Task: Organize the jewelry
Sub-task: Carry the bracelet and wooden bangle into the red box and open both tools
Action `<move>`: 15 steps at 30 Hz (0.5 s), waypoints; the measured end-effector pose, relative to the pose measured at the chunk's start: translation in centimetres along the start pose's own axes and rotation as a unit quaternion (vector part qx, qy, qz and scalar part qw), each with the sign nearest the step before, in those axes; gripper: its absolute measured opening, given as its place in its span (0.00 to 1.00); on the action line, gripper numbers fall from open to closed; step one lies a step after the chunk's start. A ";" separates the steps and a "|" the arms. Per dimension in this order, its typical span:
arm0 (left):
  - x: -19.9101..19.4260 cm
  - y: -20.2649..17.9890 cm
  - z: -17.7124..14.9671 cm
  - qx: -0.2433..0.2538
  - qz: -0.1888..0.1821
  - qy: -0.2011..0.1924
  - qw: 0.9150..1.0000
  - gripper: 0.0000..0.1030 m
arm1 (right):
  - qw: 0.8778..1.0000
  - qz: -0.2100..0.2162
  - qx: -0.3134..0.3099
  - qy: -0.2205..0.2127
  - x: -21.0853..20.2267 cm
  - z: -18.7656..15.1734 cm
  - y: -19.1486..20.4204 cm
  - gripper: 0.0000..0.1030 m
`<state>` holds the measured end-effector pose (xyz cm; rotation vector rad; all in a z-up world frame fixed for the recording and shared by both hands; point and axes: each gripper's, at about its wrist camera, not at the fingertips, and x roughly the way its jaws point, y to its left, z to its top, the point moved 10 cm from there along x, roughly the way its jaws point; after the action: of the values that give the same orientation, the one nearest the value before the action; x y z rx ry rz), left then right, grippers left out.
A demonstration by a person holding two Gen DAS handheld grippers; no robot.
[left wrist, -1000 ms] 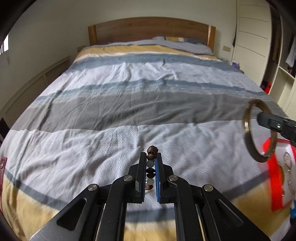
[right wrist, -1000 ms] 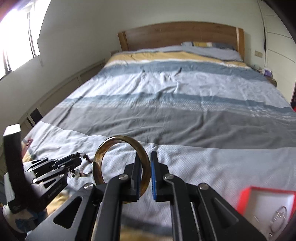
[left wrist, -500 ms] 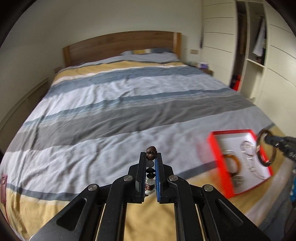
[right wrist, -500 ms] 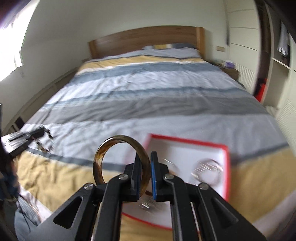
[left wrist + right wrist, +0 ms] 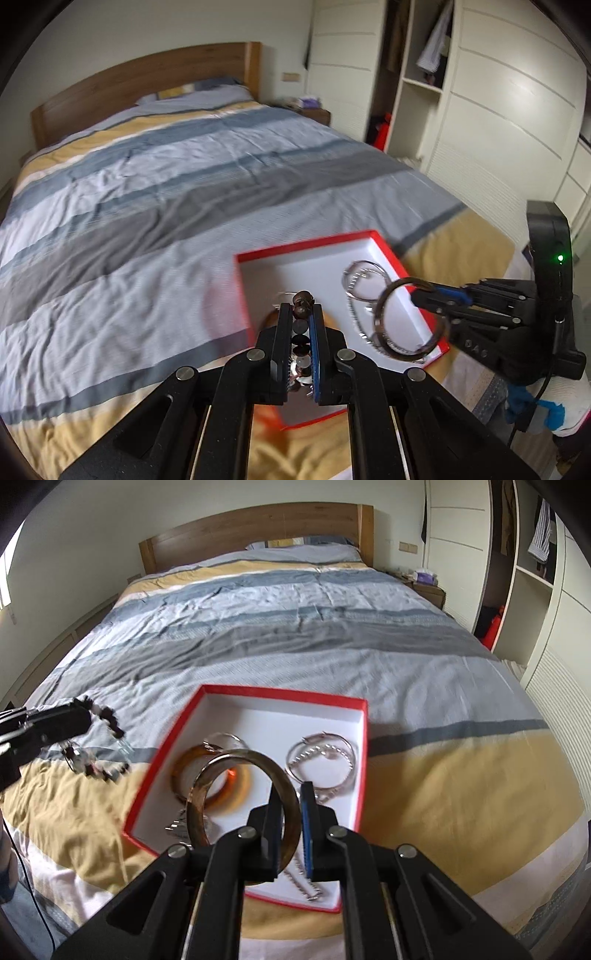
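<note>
1. The bed (image 5: pixel 314 635) fills both views, covered by a striped duvet in grey, blue, white and yellow, with a wooden headboard (image 5: pixel 258 528) at the far end and a white wardrobe (image 5: pixel 498 110) along one side.
2. A red box (image 5: pixel 364 738) with a white inside lies open on the yellow stripe at the near end of the bed.
3. The left tool (image 5: pixel 300 314) is nearly closed, its jaws clamped on a beaded bracelet (image 5: pixel 107 716). From the right wrist view the dark beads hang loose beyond the fingertips, above the duvet just beside the box's left edge.
4. The right tool (image 5: pixel 291 805) is likewise almost closed, gripping a brown bangle (image 5: pixel 207 779) by its rim. The bangle stands upright over the box, held clear of the pieces inside.
5. An amber bangle (image 5: pixel 240 794) lies flat in the box, partly behind the held one.
6. Silver hoops (image 5: pixel 321 760) lie in the box's right half, overlapping each other.
7. A thin silver chain (image 5: pixel 306 890) lies near the box's near edge, partly hidden by the right tool.
</note>
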<state>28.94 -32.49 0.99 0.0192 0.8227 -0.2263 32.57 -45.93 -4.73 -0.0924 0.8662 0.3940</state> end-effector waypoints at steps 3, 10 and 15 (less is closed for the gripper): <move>2.6 -1.1 0.6 0.017 0.001 0.014 1.000 0.08 | 1.000 0.000 0.000 0.009 1.2 -0.4 -0.7 0.08; 9.4 0.3 2.3 0.028 0.019 0.048 0.998 0.08 | 0.999 0.002 -0.041 0.029 4.2 -0.7 0.1 0.08; 13.3 1.5 1.8 0.028 0.033 0.076 0.996 0.08 | 0.998 -0.003 -0.055 0.042 6.4 -0.5 0.2 0.08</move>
<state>39.34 -33.76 -7.59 0.1163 0.9648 -0.1870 35.80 -43.99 -9.88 -0.2148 0.9258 0.4360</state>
